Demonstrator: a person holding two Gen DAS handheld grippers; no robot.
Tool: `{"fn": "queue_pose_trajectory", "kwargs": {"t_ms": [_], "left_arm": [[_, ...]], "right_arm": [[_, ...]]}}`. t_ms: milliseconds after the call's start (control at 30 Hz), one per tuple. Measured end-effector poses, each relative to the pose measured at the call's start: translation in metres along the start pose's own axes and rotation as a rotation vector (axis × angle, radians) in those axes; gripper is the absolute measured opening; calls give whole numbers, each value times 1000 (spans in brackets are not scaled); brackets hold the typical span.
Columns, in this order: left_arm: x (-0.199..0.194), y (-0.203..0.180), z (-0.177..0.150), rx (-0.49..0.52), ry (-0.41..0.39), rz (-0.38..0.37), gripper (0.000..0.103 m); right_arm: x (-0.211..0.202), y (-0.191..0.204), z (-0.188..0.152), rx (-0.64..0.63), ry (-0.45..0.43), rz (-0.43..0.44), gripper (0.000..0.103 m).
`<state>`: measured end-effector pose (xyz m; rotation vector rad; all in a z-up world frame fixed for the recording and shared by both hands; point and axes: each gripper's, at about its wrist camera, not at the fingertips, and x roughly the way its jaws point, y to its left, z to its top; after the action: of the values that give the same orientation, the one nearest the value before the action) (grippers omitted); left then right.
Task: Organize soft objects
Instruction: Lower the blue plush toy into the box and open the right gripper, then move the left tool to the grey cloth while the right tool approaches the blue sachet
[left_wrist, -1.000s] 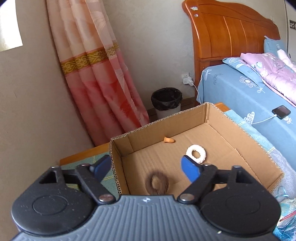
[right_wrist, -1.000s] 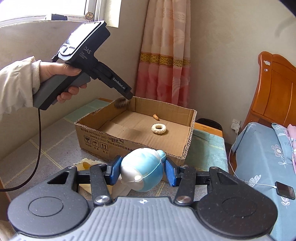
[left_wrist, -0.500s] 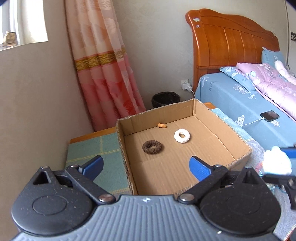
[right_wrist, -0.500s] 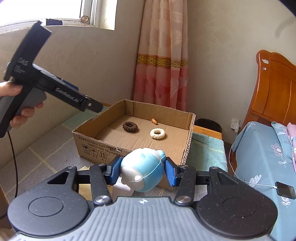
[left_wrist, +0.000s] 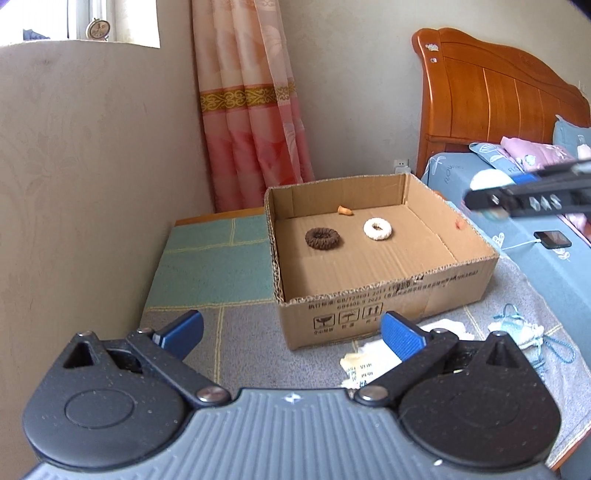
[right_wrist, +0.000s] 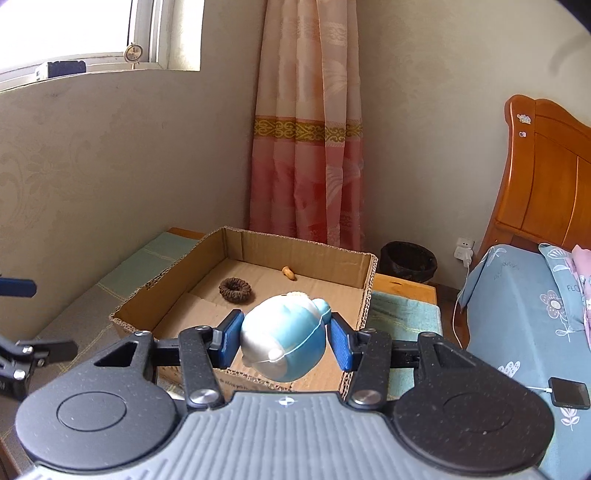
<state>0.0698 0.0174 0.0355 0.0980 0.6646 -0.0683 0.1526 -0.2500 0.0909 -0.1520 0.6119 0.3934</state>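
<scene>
Bedside table with mat, open box on it. Right gripper pinching blue-white toy, hovering above near box wall. Left gripper empty, jaws just opened wide. Risk: slippery toy sliding out, falling outside box.

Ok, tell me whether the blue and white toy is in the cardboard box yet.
Not yet. The right hand-held gripper holds the blue and white toy above the cardboard box's near edge.

White ring: mostly hidden behind my blue toy. Box print: too small to read.
</scene>
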Motion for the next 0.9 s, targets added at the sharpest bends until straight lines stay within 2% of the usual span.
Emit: {"fn": "queue_pose_trajectory", "kwargs": {"t_ms": [167,233,267,300,333,400,633,900], "left_arm": [[-3,3,-3,-5,-11,-4,102],[-4,5,-5,-7,-15,-3,102],[-4,6,-5,-8,-16,-3,102],[-4,7,-6,-9,-18,-4,102],[-4,9,-6,-11,-17,-2,102],[-2,10,-6,-12,-12,6,102],[-2,12,-9,-20,-10,1,102],[-4,10,-16,-24,-1,-12,102]], "right_arm": [[31,-3,21,12,37,-22,56],[40,-4,26,30,39,-39,70],[43,-5,26,36,41,-46,89],[45,-5,27,44,42,-50,101],[46,-6,27,55,31,-59,103],[42,-6,25,73,14,-65,103],[33,-5,13,90,63,-110,103],[18,2,-11,86,71,-184,103]]}}
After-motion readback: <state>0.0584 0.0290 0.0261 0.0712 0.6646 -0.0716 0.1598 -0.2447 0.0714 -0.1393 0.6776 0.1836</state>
